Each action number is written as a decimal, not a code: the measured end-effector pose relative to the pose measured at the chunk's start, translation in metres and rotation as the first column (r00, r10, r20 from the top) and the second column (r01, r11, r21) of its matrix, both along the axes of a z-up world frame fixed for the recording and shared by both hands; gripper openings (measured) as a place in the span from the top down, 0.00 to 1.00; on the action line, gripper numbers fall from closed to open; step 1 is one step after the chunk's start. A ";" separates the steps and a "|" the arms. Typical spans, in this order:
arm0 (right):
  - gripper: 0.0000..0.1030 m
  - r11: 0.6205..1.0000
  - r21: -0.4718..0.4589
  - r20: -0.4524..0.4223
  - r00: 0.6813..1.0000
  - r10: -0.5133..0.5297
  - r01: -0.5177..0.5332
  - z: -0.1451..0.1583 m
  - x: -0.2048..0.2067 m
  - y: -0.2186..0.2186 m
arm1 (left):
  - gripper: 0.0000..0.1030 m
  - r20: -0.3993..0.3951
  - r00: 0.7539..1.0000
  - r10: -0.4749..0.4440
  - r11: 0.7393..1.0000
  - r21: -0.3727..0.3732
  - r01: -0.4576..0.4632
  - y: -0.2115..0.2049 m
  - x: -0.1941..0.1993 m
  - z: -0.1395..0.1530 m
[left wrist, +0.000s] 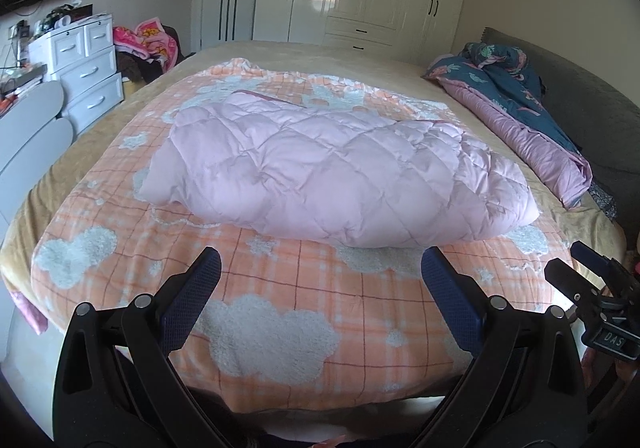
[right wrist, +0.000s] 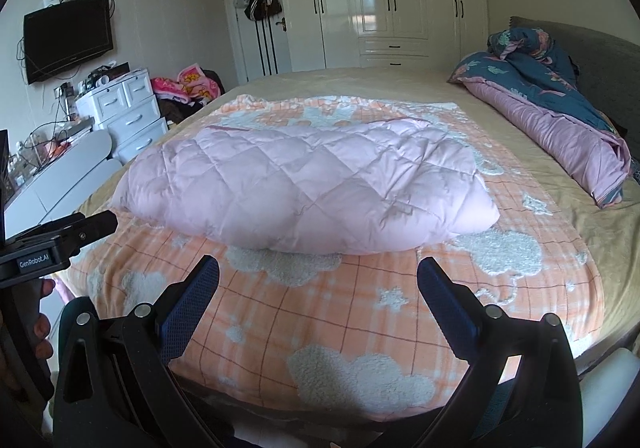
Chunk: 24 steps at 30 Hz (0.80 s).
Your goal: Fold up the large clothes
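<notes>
On blanket (left wrist: pixel 280 288): folded pink jacket (left wrist: pixel 340 176).

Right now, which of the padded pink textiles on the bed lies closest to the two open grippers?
The pale pink diamond-quilted garment on the orange checked cloud blanket, just ahead of both grippers. The other, a pink quilt with dark blue patterned side, is bunched by the headboard.

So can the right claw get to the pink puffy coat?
Probably yes. The right claw is open and empty, and only bare orange blanket lies between it and the pink puffy coat.
</notes>
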State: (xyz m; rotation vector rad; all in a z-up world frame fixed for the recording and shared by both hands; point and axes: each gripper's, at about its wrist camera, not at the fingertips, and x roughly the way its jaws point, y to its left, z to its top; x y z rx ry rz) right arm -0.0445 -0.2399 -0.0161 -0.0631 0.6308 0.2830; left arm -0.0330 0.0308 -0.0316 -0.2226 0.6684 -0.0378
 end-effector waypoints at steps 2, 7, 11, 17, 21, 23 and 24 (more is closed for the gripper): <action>0.04 1.000 -0.001 0.001 1.000 -0.001 0.001 0.000 0.000 0.000 | 0.09 -0.003 1.000 0.001 1.000 -0.002 -0.001 0.000 0.001 0.000; 0.04 1.000 0.001 -0.002 1.000 -0.003 0.003 -0.001 0.000 0.000 | 0.09 -0.011 1.000 0.006 1.000 -0.003 -0.006 0.002 0.002 -0.003; 0.04 1.000 0.000 -0.001 1.000 -0.003 0.003 -0.001 0.002 0.000 | 0.09 -0.010 1.000 0.009 1.000 0.001 -0.009 0.002 0.002 -0.003; 0.04 1.000 0.000 -0.002 1.000 -0.004 0.004 -0.001 0.002 0.000 | 0.09 -0.010 1.000 0.009 1.000 0.002 -0.009 0.002 0.003 -0.003; 0.04 1.000 0.000 0.002 1.000 -0.006 0.006 0.000 0.002 0.000 | 0.09 -0.008 1.000 0.011 1.000 0.005 -0.011 0.002 0.003 -0.003; 0.04 1.000 0.000 0.004 1.000 -0.007 0.007 0.000 0.002 -0.001 | 0.09 -0.010 1.000 0.010 1.000 0.003 -0.009 0.002 0.003 -0.003; 0.04 1.000 0.000 0.005 1.000 -0.008 0.008 0.000 0.002 -0.001 | 0.09 -0.009 1.000 0.010 1.000 0.005 -0.010 0.002 0.003 -0.003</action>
